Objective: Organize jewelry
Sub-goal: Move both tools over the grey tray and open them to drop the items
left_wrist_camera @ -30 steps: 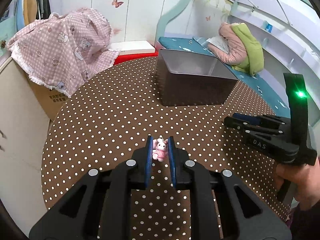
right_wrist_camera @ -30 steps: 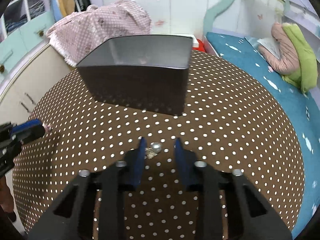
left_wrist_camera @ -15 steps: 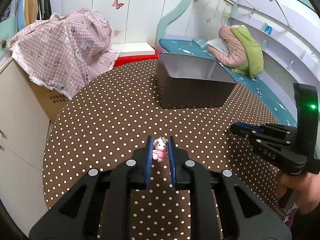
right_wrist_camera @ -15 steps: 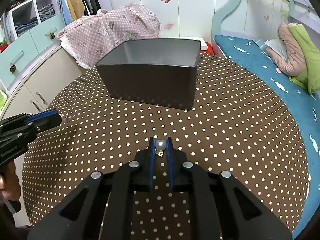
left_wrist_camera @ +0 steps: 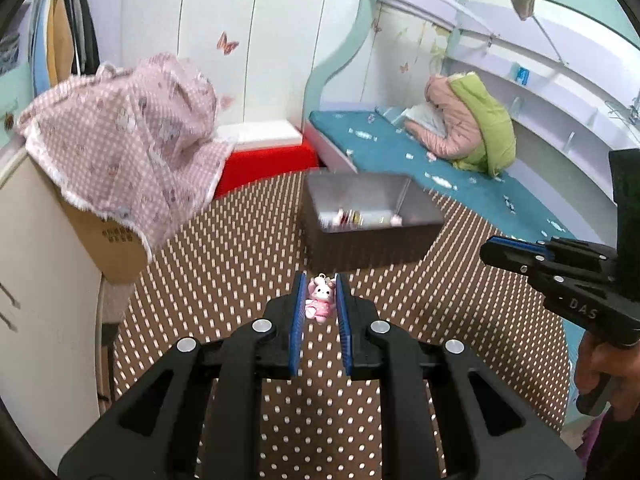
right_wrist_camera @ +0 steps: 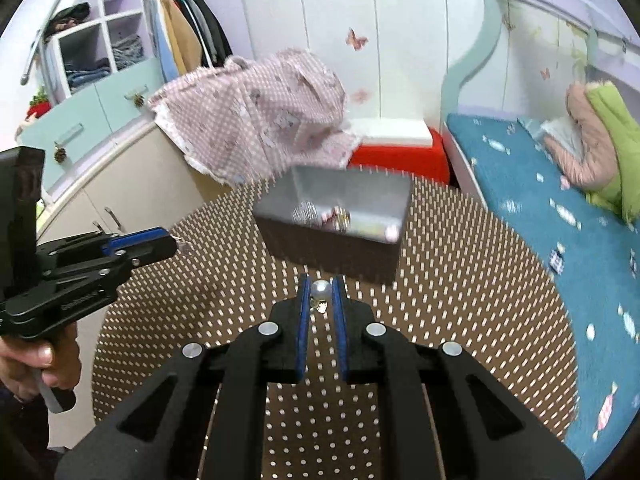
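My left gripper [left_wrist_camera: 319, 286] is shut on a small pink bunny charm [left_wrist_camera: 320, 300] and holds it above the polka-dot table [left_wrist_camera: 224, 280], short of the dark box [left_wrist_camera: 372, 240]. My right gripper [right_wrist_camera: 321, 288] is shut on a pearl earring [right_wrist_camera: 321, 291] and holds it in the air near the same box [right_wrist_camera: 336, 248]. The box is open at the top and holds several small jewelry pieces [right_wrist_camera: 336, 216]. Each gripper shows in the other's view, the right one [left_wrist_camera: 492, 250] and the left one [right_wrist_camera: 170, 246].
The round brown table [right_wrist_camera: 460, 280] has a pink checked cloth [left_wrist_camera: 120, 140] over a cabinet at its left. A teal bed [right_wrist_camera: 540, 184] with a pink and green jacket [left_wrist_camera: 468, 124] lies at the right. A red and white box [right_wrist_camera: 396, 148] stands behind.
My right gripper closed on the pearl earring and lifted it. Both grippers have risen and now look down into the box. The left still holds the bunny charm.
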Demonstrator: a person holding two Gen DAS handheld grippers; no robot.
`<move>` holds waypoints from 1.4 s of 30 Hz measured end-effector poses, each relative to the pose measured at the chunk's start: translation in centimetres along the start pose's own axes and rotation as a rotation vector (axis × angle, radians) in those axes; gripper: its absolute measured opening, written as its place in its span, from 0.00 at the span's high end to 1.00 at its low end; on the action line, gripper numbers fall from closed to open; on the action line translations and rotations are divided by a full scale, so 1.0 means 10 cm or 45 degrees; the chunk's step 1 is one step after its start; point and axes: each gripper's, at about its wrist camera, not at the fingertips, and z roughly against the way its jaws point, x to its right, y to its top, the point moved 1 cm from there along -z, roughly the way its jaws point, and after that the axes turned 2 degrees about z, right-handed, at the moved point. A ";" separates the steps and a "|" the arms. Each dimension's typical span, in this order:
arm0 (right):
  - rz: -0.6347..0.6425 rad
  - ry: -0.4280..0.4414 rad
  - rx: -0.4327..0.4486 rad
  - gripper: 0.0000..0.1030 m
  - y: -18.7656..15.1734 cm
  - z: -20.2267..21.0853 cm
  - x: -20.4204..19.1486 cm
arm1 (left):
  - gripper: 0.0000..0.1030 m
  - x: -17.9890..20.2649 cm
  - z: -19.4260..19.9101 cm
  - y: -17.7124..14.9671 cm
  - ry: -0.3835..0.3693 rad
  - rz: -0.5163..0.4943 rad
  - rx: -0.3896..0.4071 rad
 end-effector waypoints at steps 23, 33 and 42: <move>0.071 -0.010 0.182 0.90 1.11 0.09 0.31 | 0.85 0.29 0.11 1.50 -0.183 -0.010 0.217; 0.005 0.034 0.056 0.90 1.19 -0.41 0.47 | 0.85 0.31 -0.36 1.65 -0.204 0.016 0.117; -0.050 0.051 -0.024 0.90 1.15 -0.65 0.57 | 0.85 0.21 -0.72 1.54 -0.193 0.056 0.028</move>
